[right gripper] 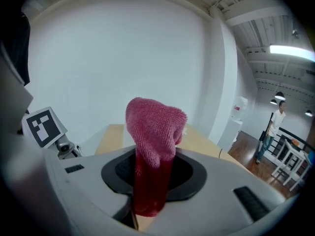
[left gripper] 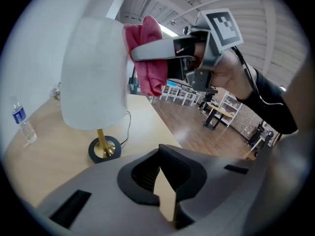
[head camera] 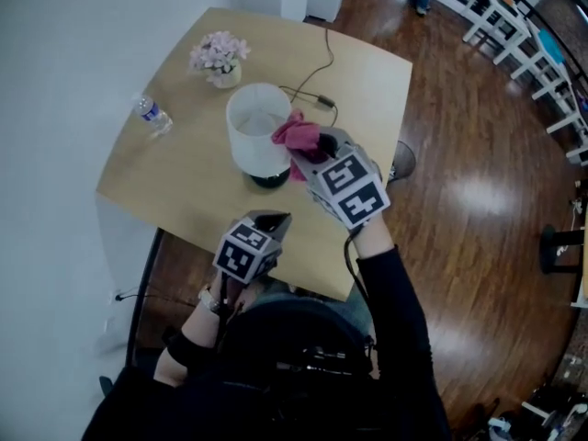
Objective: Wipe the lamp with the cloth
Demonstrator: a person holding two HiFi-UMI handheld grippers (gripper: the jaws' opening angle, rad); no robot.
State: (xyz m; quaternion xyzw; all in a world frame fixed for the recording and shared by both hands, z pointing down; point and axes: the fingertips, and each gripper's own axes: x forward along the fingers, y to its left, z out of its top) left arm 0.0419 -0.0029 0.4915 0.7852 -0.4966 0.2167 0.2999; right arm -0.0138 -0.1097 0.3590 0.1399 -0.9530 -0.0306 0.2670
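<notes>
From above, the lamp [head camera: 260,136] stands on the table [head camera: 184,182], upper centre of the frame. The right gripper [head camera: 308,154] holds the pink cloth [head camera: 294,134] at the shade's right rim. The left gripper [head camera: 274,219], lower centre, is closed and empty. Its own view has the lamp upper left, with the cloth beside the shade. The right gripper's view shows the cloth clamped mid-frame, soft and limp. The lamp looks light and tippy, so I'd steady its stem.

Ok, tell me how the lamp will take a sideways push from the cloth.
Likely tippy: the lamp has a wide shade on a thin stem over a small base. Probably light, so it may slide on the smooth table.
</notes>
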